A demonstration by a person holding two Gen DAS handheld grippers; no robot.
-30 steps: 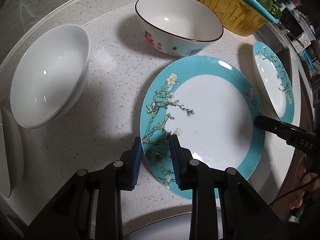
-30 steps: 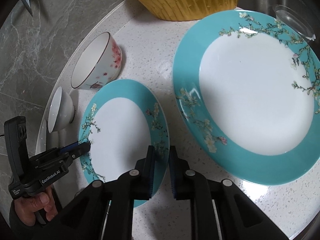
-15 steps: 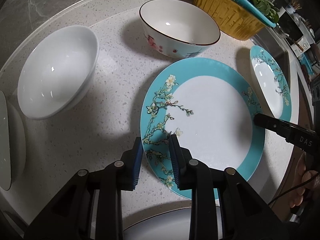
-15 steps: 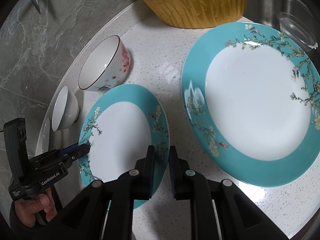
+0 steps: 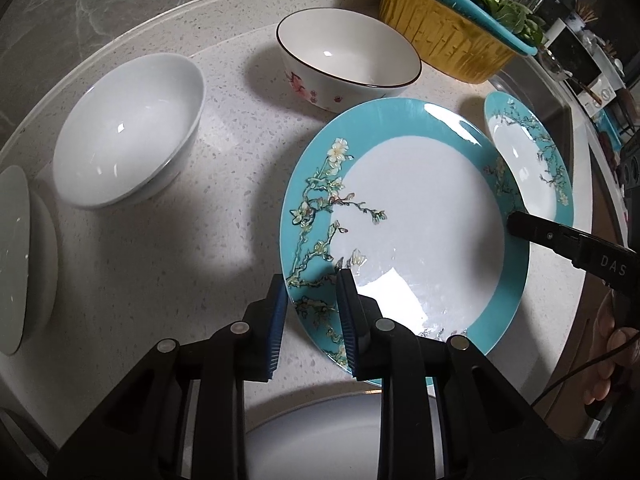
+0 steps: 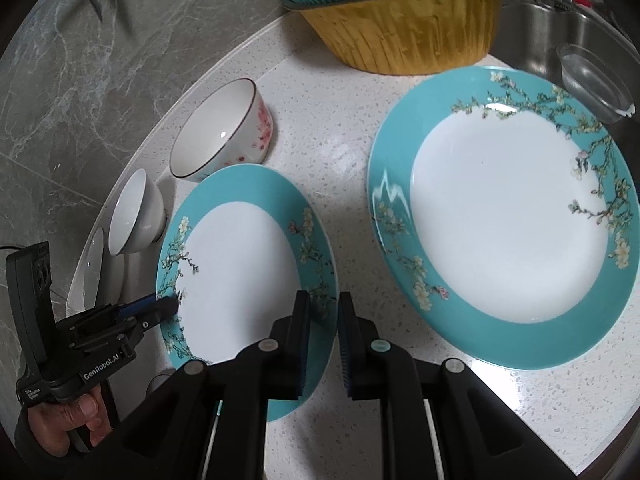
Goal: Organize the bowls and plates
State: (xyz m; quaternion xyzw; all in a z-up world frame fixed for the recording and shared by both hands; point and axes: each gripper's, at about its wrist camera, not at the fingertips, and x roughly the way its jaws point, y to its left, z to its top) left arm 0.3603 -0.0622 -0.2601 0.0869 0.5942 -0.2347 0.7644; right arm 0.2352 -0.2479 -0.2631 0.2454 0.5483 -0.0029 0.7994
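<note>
1. Since a second ago, the smaller teal-rimmed blossom-pattern ceramic plate point(image 5: 420, 220) has come up off the speckled white countertop point(image 5: 200, 280). In the left wrist view its far edge now overlaps the larger matching teal plate point(image 6: 508, 220), which lies at its 3 o'clock.
2. Judging by this, the lift is under way and stacking it onto the larger plate is the likely next step.
3. The left gripper point(image 5: 312, 292) points steeply down and pinches the rim at the plate's 7 o'clock.
4. The right gripper point(image 6: 323, 308), also angled down, pinches the opposite rim, at 3 o'clock in the left wrist view.
</note>
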